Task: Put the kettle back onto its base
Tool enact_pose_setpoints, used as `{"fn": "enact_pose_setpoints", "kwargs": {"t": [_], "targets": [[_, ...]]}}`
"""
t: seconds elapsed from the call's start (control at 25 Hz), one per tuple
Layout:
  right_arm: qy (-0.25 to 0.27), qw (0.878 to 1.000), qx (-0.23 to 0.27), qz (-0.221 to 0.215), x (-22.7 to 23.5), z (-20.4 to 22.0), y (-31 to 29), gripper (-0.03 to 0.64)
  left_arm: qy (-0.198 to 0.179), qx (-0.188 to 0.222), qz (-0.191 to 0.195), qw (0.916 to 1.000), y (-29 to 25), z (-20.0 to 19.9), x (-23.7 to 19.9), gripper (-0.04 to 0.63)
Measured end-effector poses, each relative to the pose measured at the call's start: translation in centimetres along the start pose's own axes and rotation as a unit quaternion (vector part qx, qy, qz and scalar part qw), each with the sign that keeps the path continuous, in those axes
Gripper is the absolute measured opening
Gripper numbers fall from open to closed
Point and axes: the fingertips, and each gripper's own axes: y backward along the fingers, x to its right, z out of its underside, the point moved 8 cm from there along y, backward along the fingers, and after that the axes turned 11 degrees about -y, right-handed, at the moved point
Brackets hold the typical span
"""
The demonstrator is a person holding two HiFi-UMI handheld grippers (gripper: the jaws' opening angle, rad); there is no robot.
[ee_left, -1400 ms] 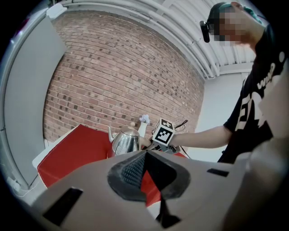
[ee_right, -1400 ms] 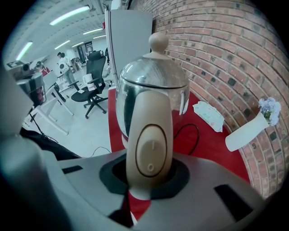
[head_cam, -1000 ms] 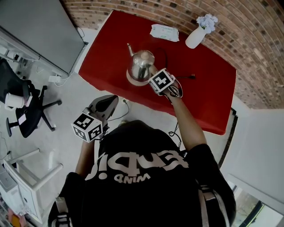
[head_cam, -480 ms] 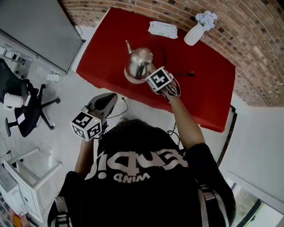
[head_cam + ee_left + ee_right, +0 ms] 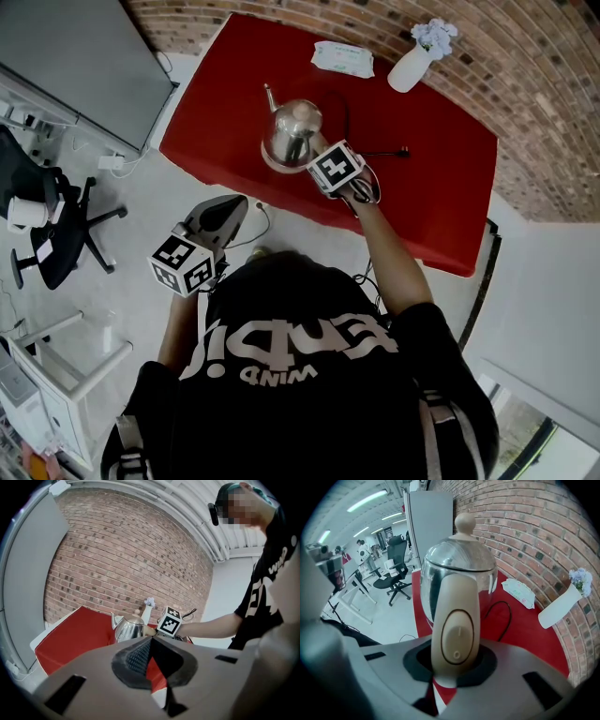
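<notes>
The red table (image 5: 441, 187) fills the upper centre of the head view. The steel kettle (image 5: 293, 129) stands on the table's left part, seated on the beige base (image 5: 269, 166). The right gripper (image 5: 453, 665) has its jaws clamped on the kettle's beige handle (image 5: 454, 616). The left gripper (image 5: 150, 641), lower left and off the table, has its jaws together and holds nothing.

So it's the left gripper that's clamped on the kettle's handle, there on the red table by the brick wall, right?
Not quite. The right gripper is the one clamped on the handle of the kettle, as the right gripper view shows. The left gripper holds nothing, away from the red table. The table and the brick wall are as you said.
</notes>
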Motion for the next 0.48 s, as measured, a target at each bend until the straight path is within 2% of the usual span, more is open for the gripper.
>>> {"fn": "enact_pose_setpoints", "kwargs": {"t": [0.48], "targets": [[0.019, 1.000, -0.011, 0.019, -0.80, -0.28, 0.39, 0.069, 0.006, -0.001, 0.003, 1.0000, 0.12, 0.20, 0.47, 0.009]]}}
